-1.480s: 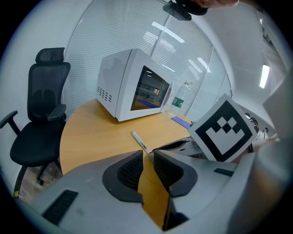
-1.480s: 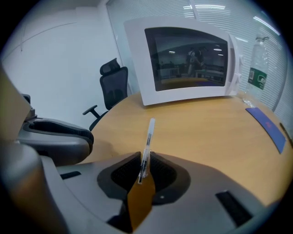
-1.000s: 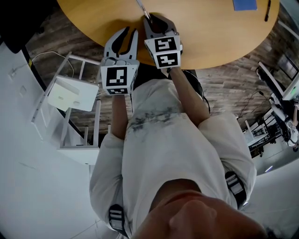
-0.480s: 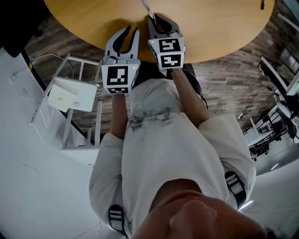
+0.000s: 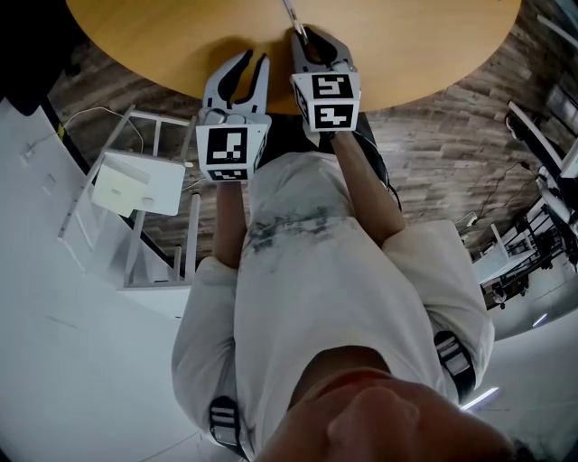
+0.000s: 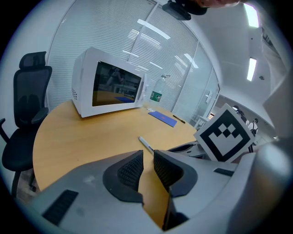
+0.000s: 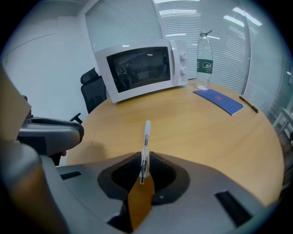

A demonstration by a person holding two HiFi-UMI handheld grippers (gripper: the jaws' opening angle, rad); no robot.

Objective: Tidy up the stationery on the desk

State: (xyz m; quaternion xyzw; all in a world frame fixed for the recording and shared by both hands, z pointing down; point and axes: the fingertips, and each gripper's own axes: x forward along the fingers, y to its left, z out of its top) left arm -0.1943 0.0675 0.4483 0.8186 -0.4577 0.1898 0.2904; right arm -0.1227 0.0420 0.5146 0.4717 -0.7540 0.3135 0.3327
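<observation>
The right gripper (image 7: 144, 161) has its jaws clamped on a slim white pen (image 7: 146, 139). The pads pinch the pen's near end, and the rest of the barrel sticks straight forward out of the jaws, above the round wooden table (image 7: 197, 137). In the head view the pen (image 5: 291, 13) juts from the right gripper (image 5: 307, 38) over the table's near edge. The left gripper (image 6: 147, 161) is just beside the right one, on its left. Its jaws stand a narrow gap apart with nothing between them, only tabletop showing through. From the left gripper view the pen (image 6: 146, 145) lies ahead of and slightly right of that gap, not touching the left jaws. Across the table stand a white microwave (image 7: 143, 68) and a water bottle (image 7: 204, 60), with a blue notebook (image 7: 219, 101) and a dark pen (image 7: 248, 104) near them.
</observation>
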